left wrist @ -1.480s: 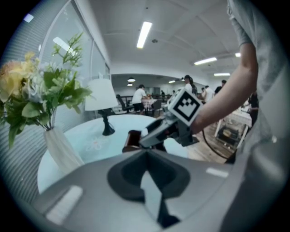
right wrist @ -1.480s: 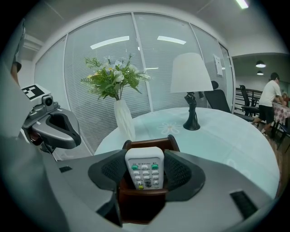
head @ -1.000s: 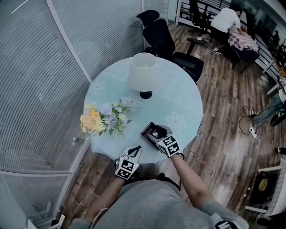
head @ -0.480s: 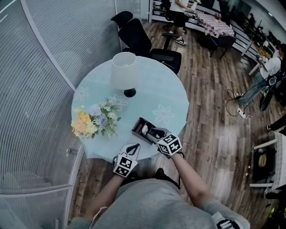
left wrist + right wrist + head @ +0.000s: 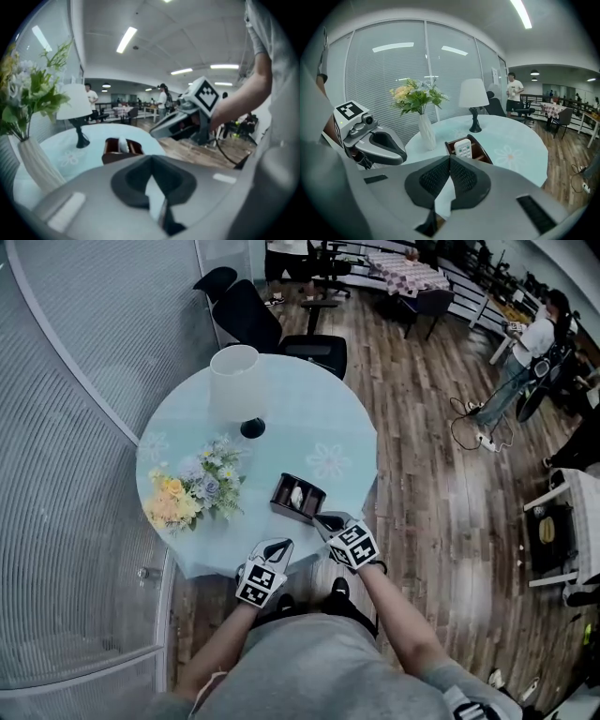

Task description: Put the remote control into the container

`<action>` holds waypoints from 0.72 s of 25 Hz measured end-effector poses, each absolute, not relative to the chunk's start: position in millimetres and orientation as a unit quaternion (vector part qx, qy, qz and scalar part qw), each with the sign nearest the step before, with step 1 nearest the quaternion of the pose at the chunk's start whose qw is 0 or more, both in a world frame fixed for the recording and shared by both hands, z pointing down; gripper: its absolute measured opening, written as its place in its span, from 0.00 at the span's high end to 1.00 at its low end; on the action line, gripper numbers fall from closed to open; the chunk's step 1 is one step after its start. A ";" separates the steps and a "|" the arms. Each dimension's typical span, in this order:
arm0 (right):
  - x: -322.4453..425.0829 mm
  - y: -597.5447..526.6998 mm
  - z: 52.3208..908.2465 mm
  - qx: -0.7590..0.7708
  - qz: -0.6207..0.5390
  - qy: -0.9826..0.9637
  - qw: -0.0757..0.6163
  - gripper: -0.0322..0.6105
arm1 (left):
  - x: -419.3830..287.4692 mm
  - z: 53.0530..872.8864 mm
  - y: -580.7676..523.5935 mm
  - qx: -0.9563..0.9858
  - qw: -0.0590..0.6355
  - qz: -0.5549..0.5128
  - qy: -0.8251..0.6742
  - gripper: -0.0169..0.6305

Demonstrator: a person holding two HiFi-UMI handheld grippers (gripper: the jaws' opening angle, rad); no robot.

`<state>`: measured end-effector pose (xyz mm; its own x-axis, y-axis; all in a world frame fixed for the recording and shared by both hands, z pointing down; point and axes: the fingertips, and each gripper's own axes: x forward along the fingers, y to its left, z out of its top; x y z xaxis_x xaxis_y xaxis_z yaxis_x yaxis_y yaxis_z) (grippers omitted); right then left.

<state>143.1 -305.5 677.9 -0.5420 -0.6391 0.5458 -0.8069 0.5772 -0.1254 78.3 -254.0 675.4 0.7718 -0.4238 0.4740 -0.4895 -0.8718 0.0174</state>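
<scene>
the white buttoned remote control stood on end inside the dark brown open container, by the near edge of the round pale-blue table. the right gripper and left gripper were both closed on nothing. a careless swing nearby could knock the container off.

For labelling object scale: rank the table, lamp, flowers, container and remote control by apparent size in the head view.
1. table
2. flowers and lamp: nearly alike, and the lamp stands nearer the camera, so unranked
3. container
4. remote control, inside the container
</scene>
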 end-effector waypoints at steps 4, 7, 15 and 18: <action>135.7 -289.2 676.9 0.442 0.185 -0.851 0.214 0.92 | 72.8 680.6 -240.5 0.946 0.068 0.234 -0.215 0.97; 130.5 -274.3 677.7 0.454 0.185 -0.845 0.215 0.92 | 69.5 677.3 -234.1 0.952 0.058 0.229 -0.196 0.97; 127.2 -248.9 679.6 0.482 0.185 -0.831 0.209 0.92 | 54.0 679.1 -234.5 0.956 0.049 0.233 -0.171 0.97; 128.1 -243.8 679.0 0.488 0.186 -0.827 0.207 0.92 | 53.9 677.9 -234.7 0.957 0.047 0.231 -0.167 0.97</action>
<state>128.1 -243.8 679.0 -0.4380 -0.7307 0.5237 -0.8845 0.4545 -0.1055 53.9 -234.7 677.9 0.8381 -0.2972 0.4575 -0.3409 -0.9400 0.0138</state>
